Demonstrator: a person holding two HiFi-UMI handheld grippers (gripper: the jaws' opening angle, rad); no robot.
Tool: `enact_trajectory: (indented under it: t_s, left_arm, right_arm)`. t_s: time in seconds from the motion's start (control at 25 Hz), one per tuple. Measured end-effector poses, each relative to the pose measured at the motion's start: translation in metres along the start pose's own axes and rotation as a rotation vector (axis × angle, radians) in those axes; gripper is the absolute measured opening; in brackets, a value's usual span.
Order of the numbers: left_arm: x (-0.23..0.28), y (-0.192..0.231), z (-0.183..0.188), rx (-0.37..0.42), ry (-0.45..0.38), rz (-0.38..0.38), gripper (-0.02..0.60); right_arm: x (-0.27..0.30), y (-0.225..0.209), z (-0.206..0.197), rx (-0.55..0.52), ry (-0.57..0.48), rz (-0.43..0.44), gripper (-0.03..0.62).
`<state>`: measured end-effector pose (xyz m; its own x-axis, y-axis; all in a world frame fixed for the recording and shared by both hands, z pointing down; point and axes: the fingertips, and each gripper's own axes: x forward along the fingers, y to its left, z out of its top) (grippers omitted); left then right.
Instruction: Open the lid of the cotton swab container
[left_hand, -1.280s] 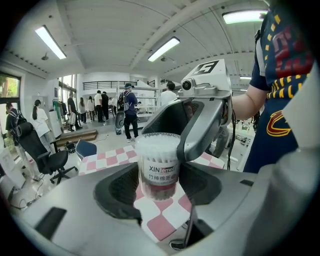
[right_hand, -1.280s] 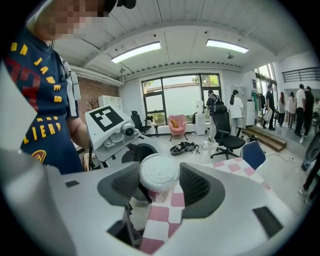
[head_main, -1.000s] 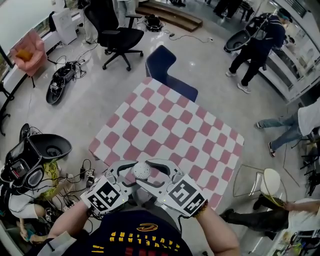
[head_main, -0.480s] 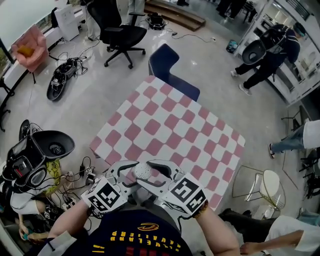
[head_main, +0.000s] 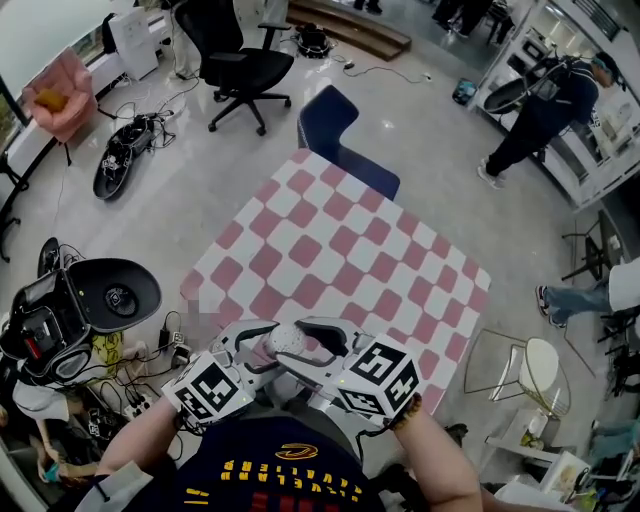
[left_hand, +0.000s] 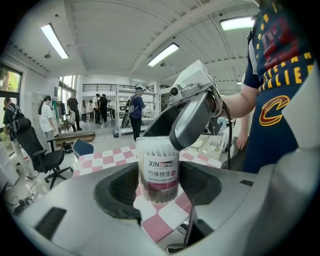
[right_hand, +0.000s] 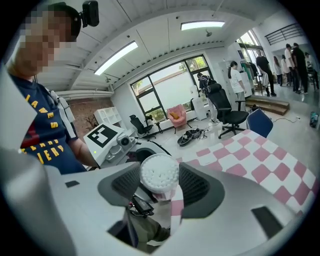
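The cotton swab container (head_main: 284, 340) is a clear round tub with a white label, held up between both grippers over the near edge of the pink-checked table (head_main: 340, 250). My left gripper (head_main: 266, 346) is shut on its body; in the left gripper view the container (left_hand: 158, 172) stands upright between the pads of that gripper (left_hand: 159, 189). My right gripper (head_main: 303, 345) comes from the other side and is shut on the lid end; in the right gripper view the round top (right_hand: 159, 173) full of white swab tips sits between its pads (right_hand: 160, 184). I cannot tell whether the lid has lifted.
A blue chair (head_main: 335, 140) stands at the table's far edge and a black office chair (head_main: 235, 70) beyond it. Black equipment and cables (head_main: 80, 310) lie on the floor at the left. A person (head_main: 540, 110) stands far right; a stool (head_main: 540, 365) is near the table's right corner.
The right gripper's marker cube has turned and shifted slightly right while the container stays in the same place. The left gripper holds still. People in the background have walked.
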<state>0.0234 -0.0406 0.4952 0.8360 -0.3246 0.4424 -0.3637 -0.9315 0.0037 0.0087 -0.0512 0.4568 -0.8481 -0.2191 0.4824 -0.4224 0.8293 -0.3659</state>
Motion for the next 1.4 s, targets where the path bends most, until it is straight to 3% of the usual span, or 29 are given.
enact_trajectory:
  t_s: [0.28,0.6,0.8,0.96,1.24,1.4]
  left_arm:
    - [-0.005,0.003,0.013,-0.043,-0.057,-0.014,0.255]
    - [-0.005,0.010,0.014,-0.024,-0.049,0.008,0.256]
    - [-0.016,0.008,0.036,-0.044,-0.152,-0.083,0.255]
    - [-0.021,0.000,0.049,-0.024,-0.194,-0.169,0.253]
    - [-0.026,-0.006,0.062,-0.072,-0.273,-0.234,0.253]
    - [-0.028,-0.007,0.060,-0.066,-0.266,-0.238,0.253]
  right_arm:
    - [-0.005,-0.002,0.011,0.036,-0.006,0.061,0.250]
    - [-0.002,-0.005,0.017,0.058,0.036,0.030,0.250]
    - [-0.017,0.004,0.038,-0.145,-0.038,0.040,0.252]
    - [-0.024,0.016,0.043,-0.269,-0.012,0.091,0.252]
    - [-0.027,0.024,0.042,-0.294,-0.023,0.123,0.252]
    - [-0.027,0.022,0.041,-0.198,-0.029,0.156,0.252]
